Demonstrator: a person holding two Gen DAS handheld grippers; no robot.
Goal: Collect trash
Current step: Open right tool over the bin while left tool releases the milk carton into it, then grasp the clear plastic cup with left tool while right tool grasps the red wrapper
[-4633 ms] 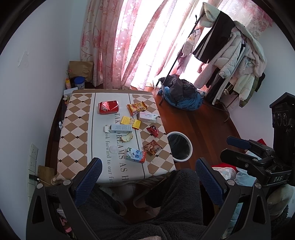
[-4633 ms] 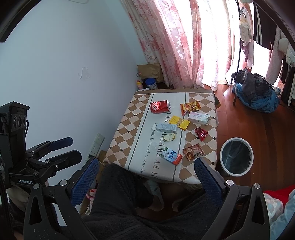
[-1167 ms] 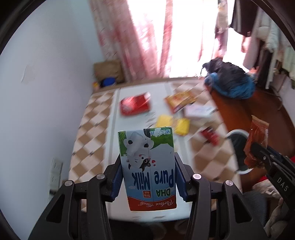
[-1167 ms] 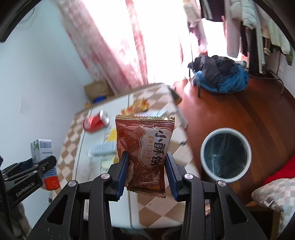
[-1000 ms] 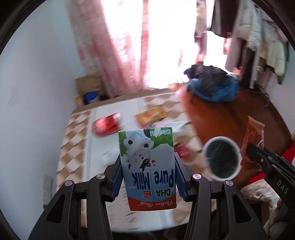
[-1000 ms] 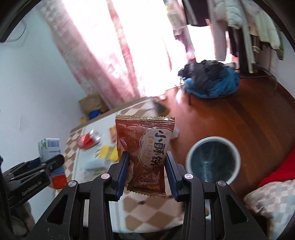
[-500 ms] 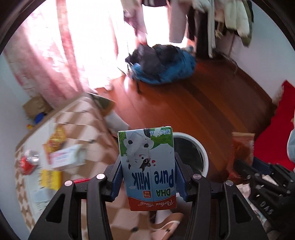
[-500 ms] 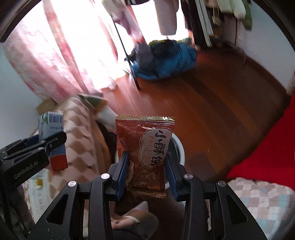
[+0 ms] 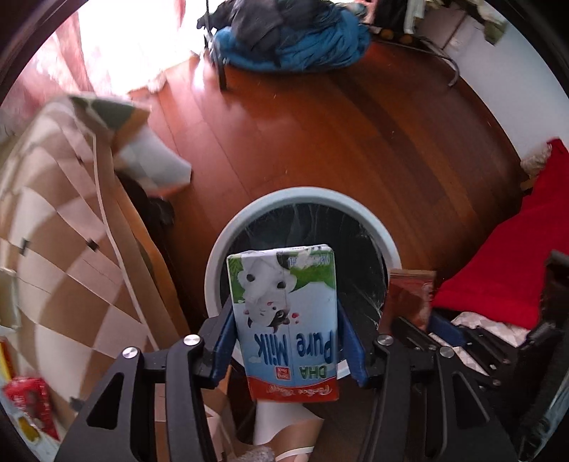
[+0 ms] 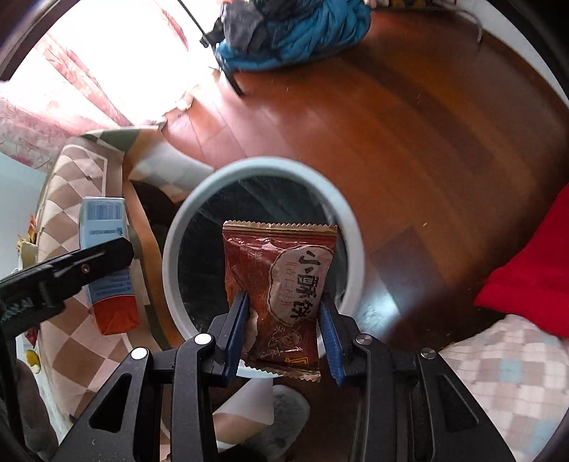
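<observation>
while both grippers hung above the trash bin (image 9: 302,199), each was clamped on a piece of litter. the left gripper (image 9: 286,341) had its blue fingers (image 9: 224,341) pressed against the two sides of a milk carton (image 9: 284,316), which stood upside down in its grasp, the words "pure milk" inverted and a cartoon cow on the front. the right gripper (image 10: 284,330) pinched a brown snack packet (image 10: 281,291) between its fingers, the packet upright and printed with chinese characters. in the right wrist view the packet sat squarely over the dark, bag-lined mouth of the bin (image 10: 263,170), while the carton (image 10: 106,256) and the left gripper showed off to the left, over the table edge. in the left wrist view the carton covered the lower part of the bin's opening and the packet (image 9: 409,298) appeared just to its right. the bin, with a pale round rim, stood on the reddish wooden floor (image 9: 355,124) beside a table draped in a checked tablecloth (image 9: 64,227). a heap of blue and dark clothes (image 10: 284,28) lay on the floor farther off, and a red cloth (image 9: 498,256) lay to the right.
</observation>
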